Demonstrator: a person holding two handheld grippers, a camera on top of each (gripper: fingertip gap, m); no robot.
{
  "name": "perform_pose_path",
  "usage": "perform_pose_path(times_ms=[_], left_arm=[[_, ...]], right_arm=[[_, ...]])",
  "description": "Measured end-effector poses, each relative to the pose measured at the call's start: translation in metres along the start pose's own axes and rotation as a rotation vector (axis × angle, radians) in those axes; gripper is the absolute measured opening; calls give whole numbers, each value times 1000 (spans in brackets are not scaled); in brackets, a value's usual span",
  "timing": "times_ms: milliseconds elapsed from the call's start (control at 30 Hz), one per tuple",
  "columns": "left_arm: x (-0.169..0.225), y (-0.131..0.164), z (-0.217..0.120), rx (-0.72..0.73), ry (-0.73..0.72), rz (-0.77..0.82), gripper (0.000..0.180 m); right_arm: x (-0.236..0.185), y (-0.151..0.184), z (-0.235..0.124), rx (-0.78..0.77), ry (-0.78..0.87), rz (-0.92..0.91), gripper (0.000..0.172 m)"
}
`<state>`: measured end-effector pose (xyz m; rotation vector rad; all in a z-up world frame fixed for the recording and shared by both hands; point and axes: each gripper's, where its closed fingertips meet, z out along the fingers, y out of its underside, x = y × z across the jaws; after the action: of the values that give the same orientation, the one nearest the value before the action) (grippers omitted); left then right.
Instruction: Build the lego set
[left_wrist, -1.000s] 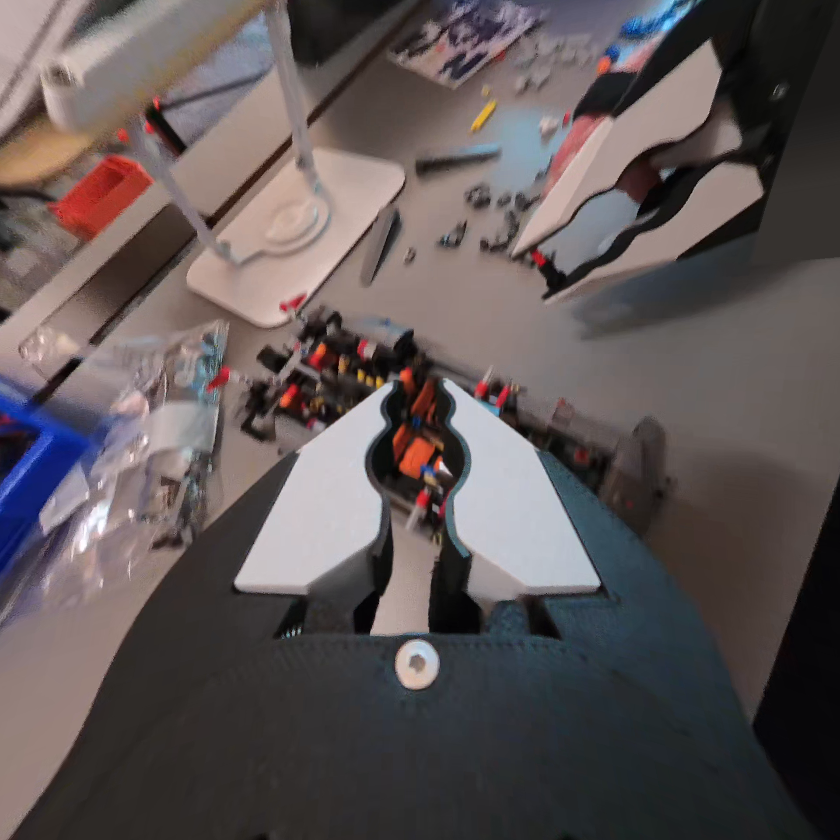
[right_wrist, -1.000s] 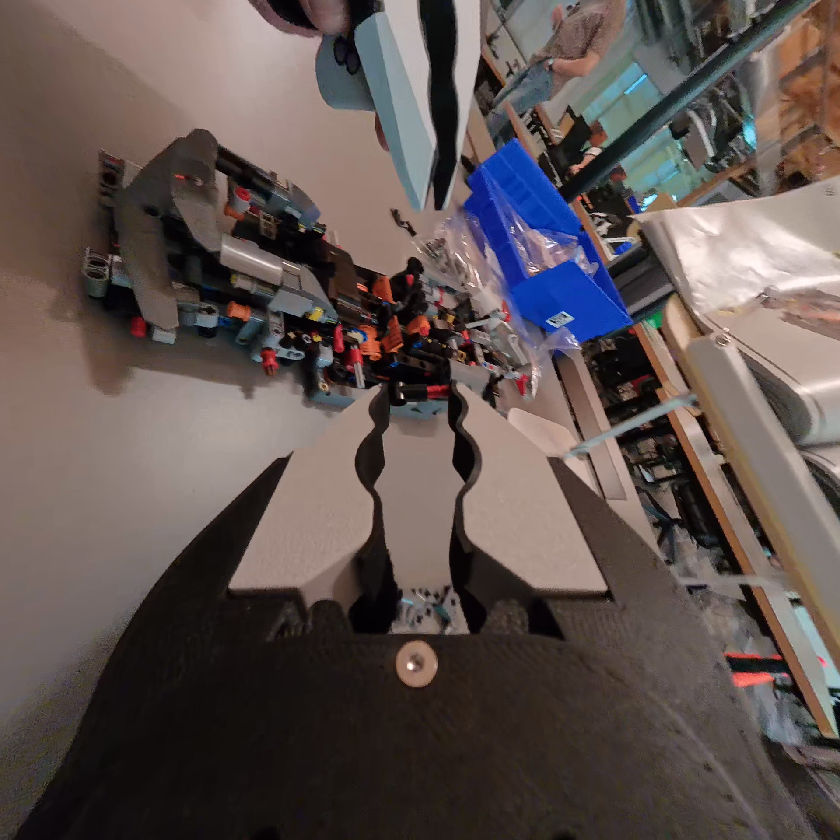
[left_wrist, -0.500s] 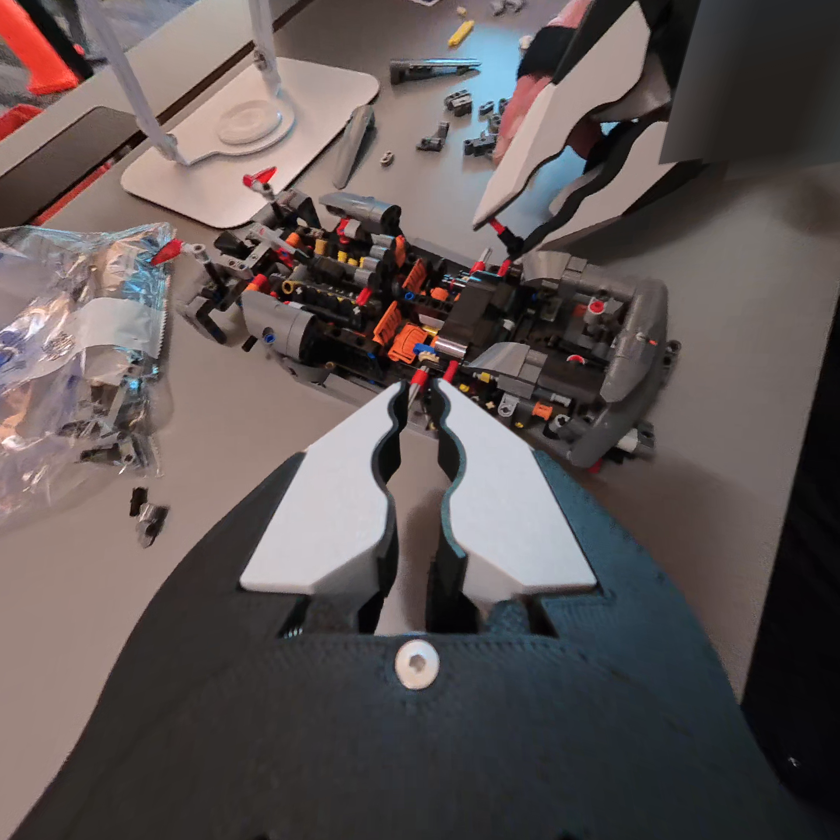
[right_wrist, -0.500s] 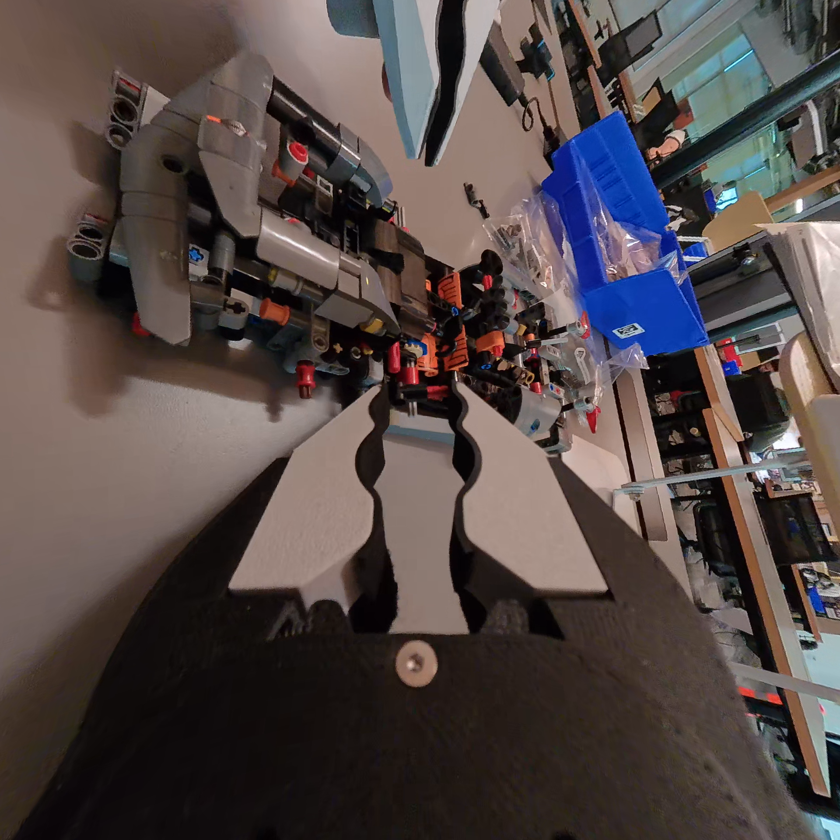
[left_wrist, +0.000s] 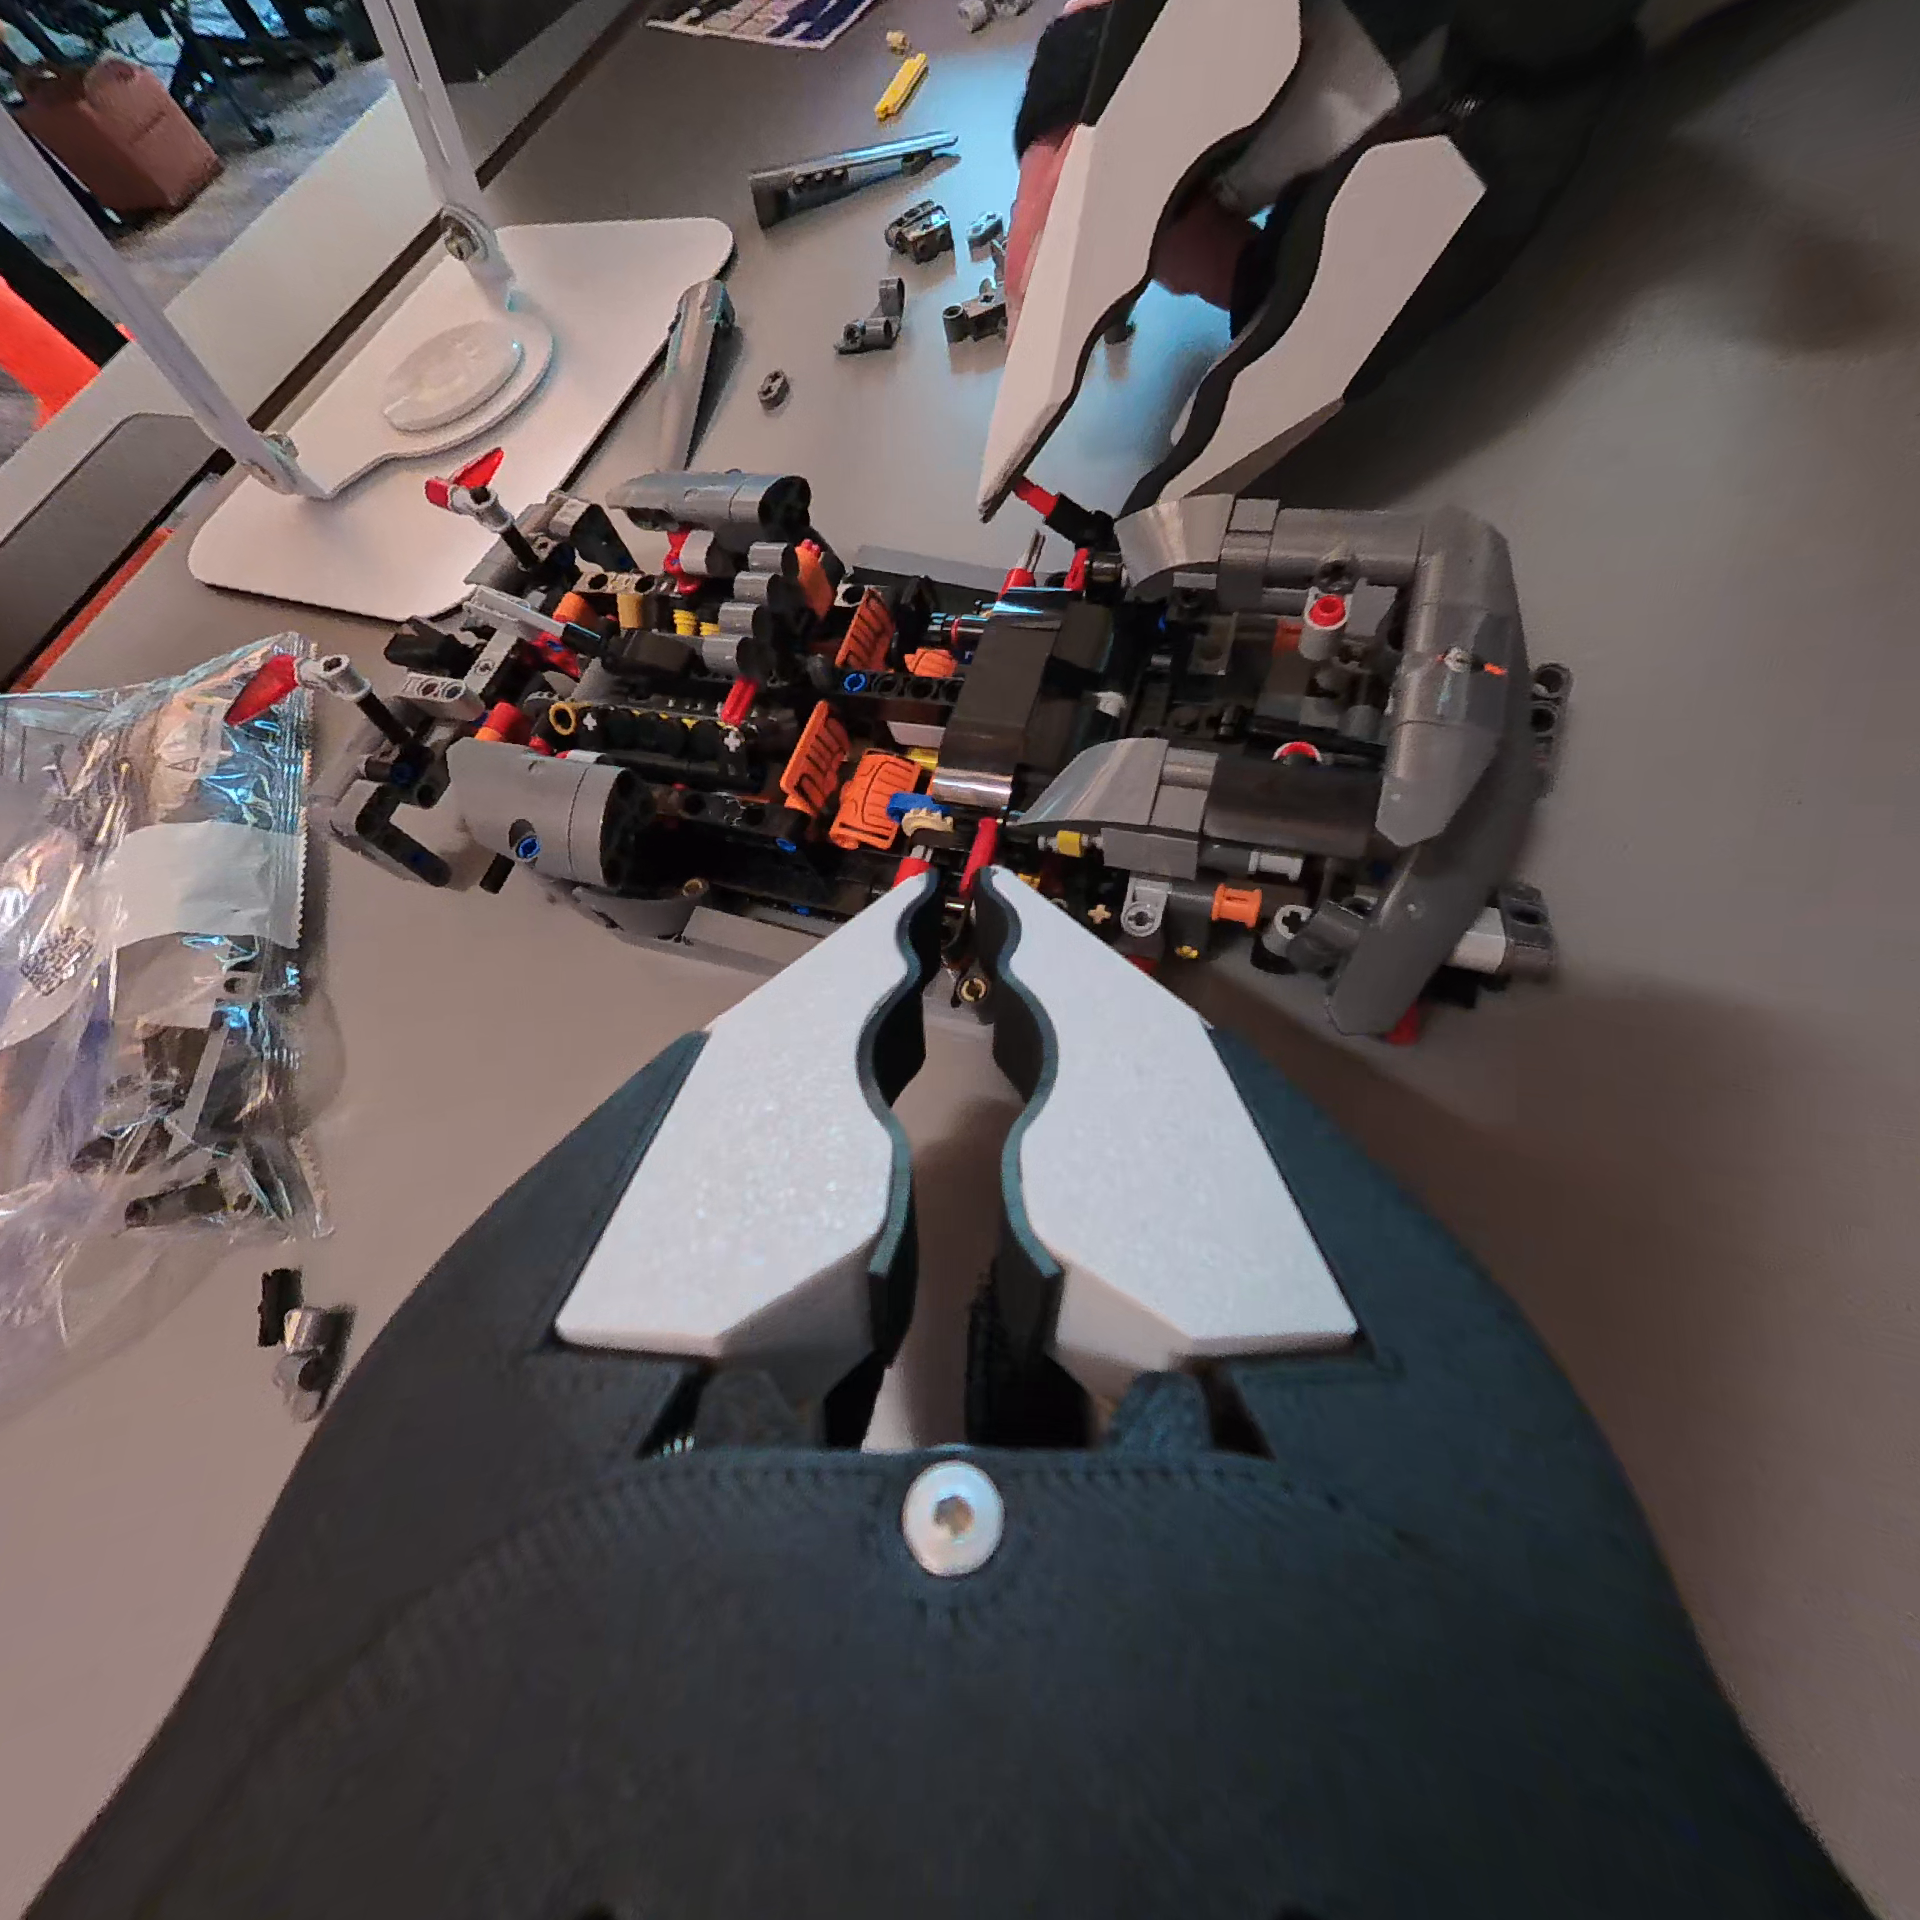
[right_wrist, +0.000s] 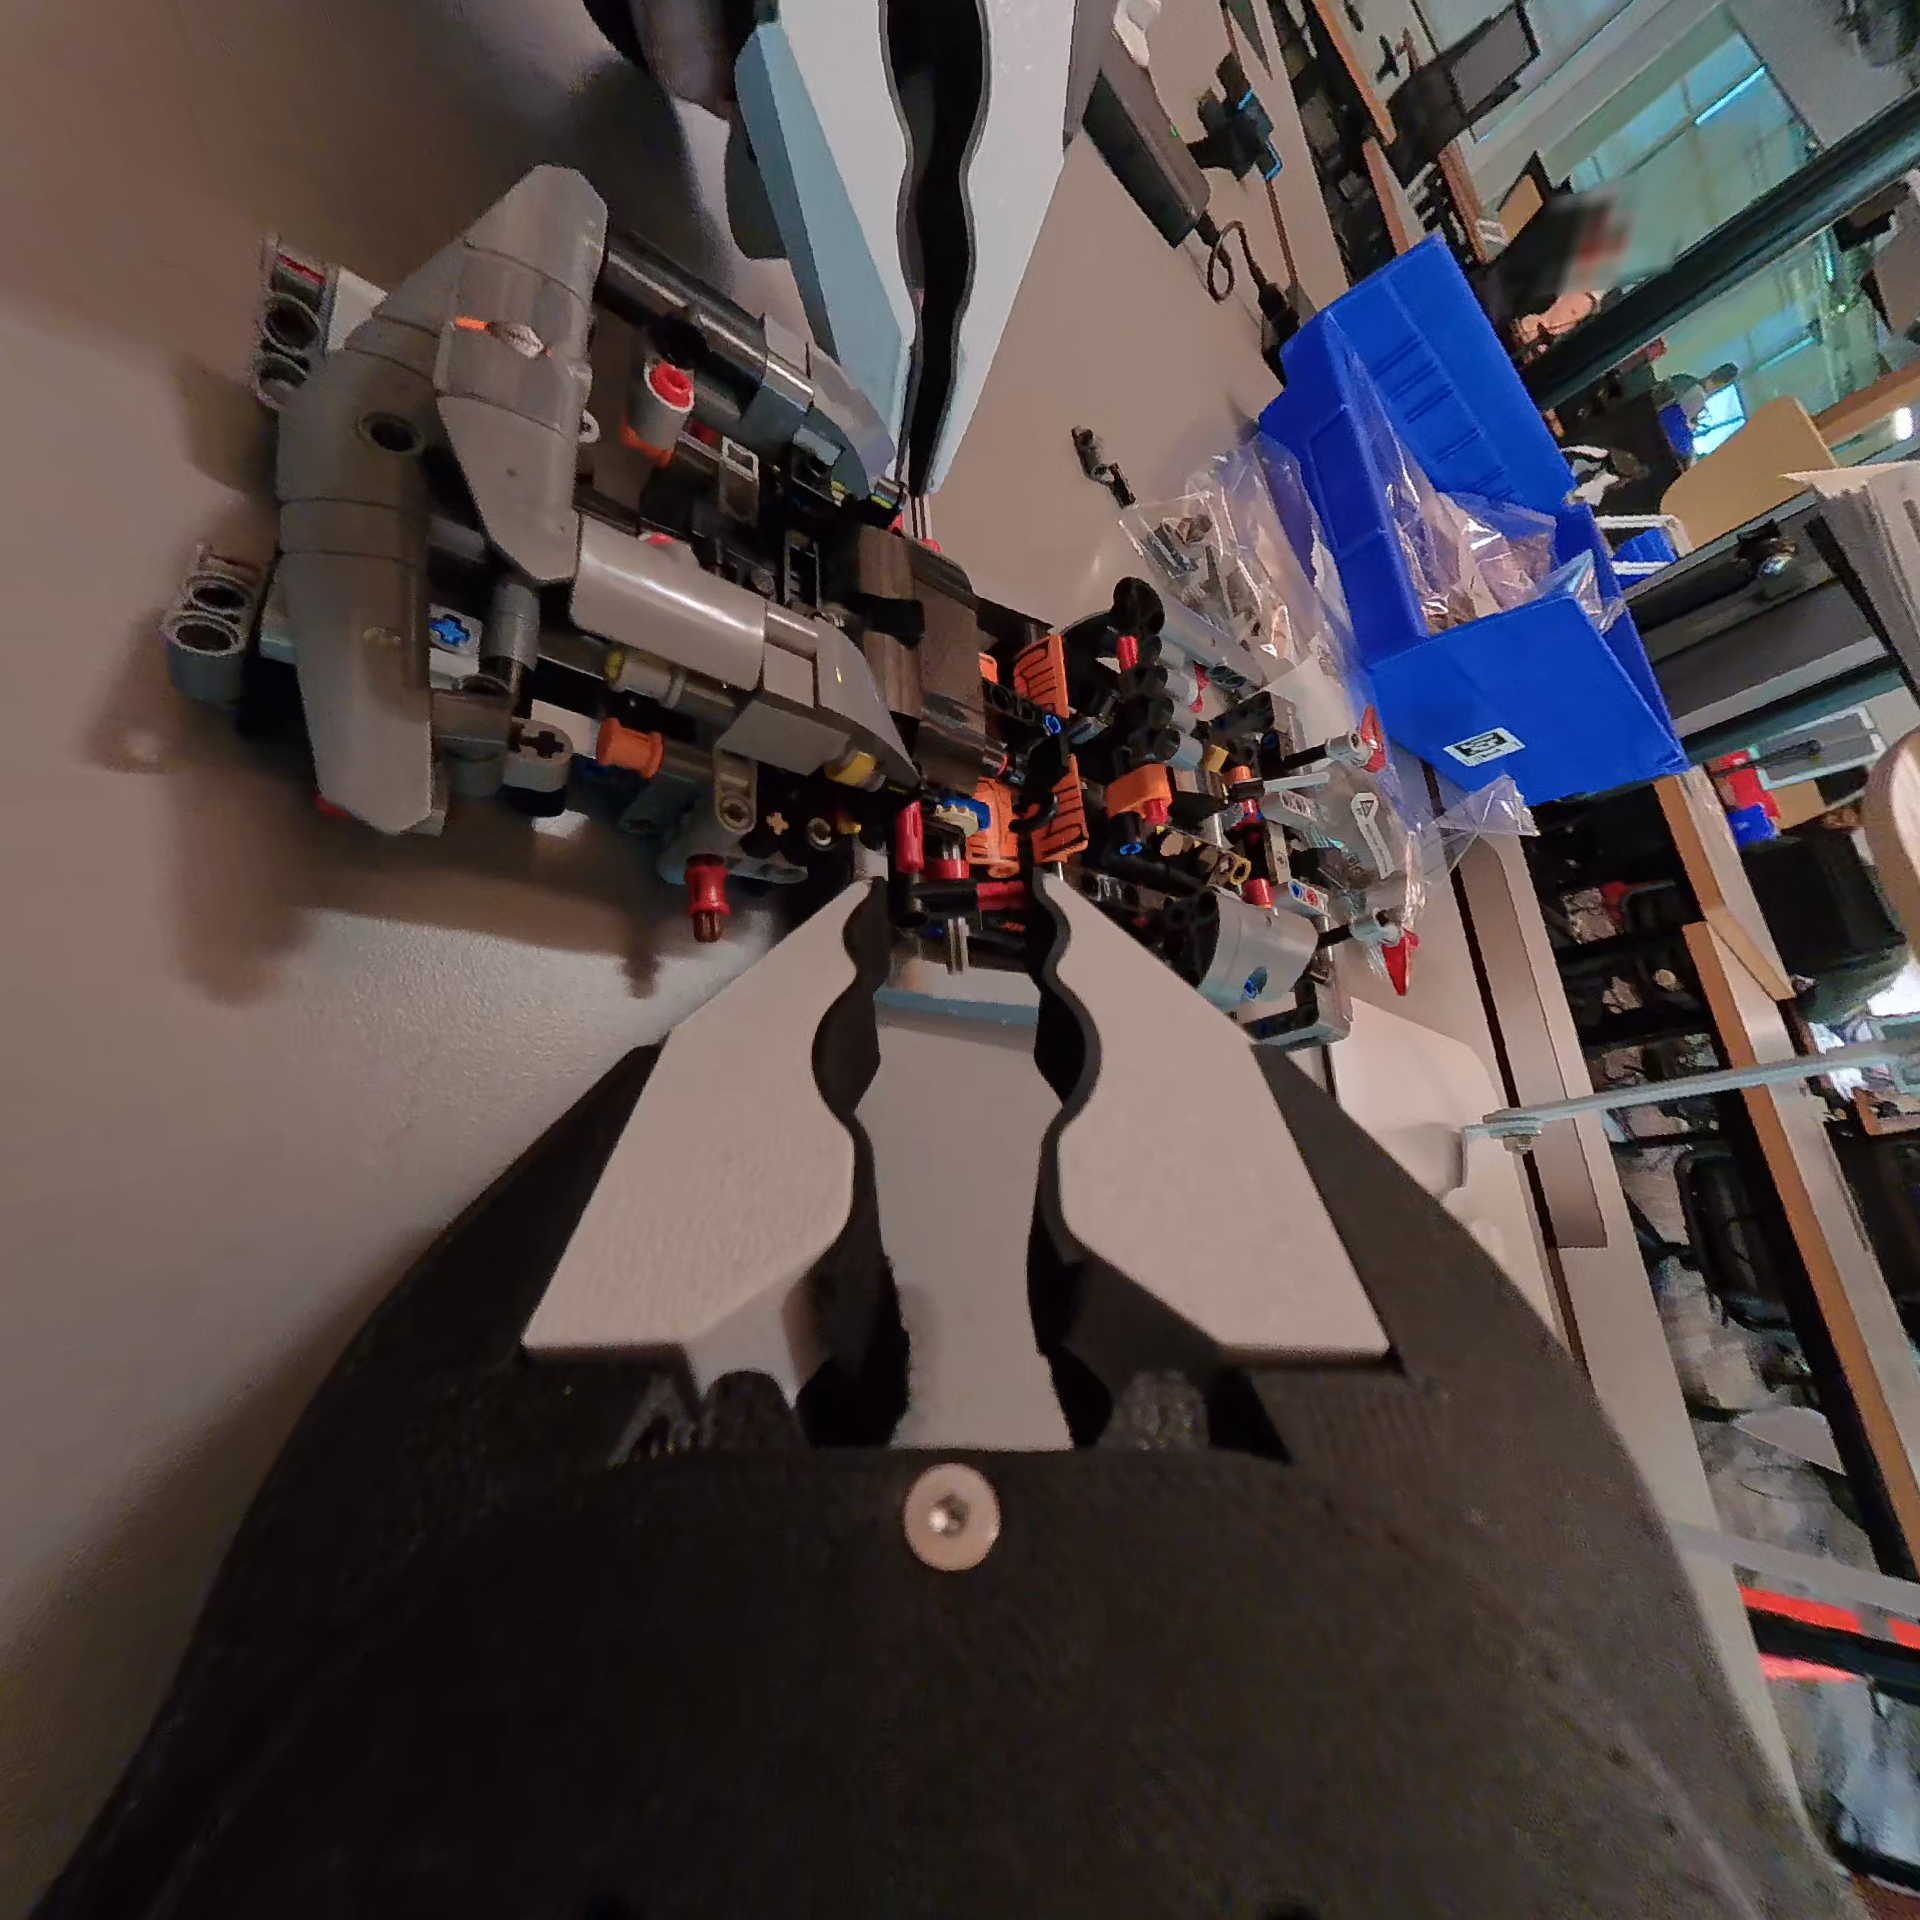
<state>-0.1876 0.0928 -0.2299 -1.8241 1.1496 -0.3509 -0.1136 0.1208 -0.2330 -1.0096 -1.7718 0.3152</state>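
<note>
A half-built grey, black and orange brick car (left_wrist: 1455, 665) lies on the grey table. My left gripper (left_wrist: 958, 883) is at the car's near side, by the orange seats. Its jaws are nearly together, and a thin red pin (left_wrist: 978, 857) standing on the car sits between the tips. The left gripper also shows in the right wrist view (right_wrist: 920, 483), tips down on the car (right_wrist: 665, 623). My right gripper (right_wrist: 961, 894) is shut on a small black-and-red pin piece (right_wrist: 966, 896) that spans its tips, right at the car's other side. The left wrist view shows this gripper (left_wrist: 1060, 504) too.
Clear bags of parts (left_wrist: 135, 914) lie left of the car, with a small loose piece (left_wrist: 301, 1340) in front of them. A white lamp base (left_wrist: 468, 343) and loose grey parts (left_wrist: 914, 229) sit behind the car. Blue bins (right_wrist: 1455, 540) stand at the table's edge.
My left jaws have narrowed step by step onto the red pin at the car's side. My right gripper has come in closer to the car, still holding the black-and-red piece.
</note>
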Motion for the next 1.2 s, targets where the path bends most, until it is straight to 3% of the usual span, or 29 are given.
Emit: perform_pose_path(times_ms=[433,833,1200], left_arm=[[2,-3,4,20,35,19,1],[2,-2,5,27,50,26,0],[2,-2,4,27,51,26,0]], right_arm=[[1,-3,2,32,-47,-3,22],[0,-3,4,74,-83,109,22],[0,-3,3,92,-78,66,23]])
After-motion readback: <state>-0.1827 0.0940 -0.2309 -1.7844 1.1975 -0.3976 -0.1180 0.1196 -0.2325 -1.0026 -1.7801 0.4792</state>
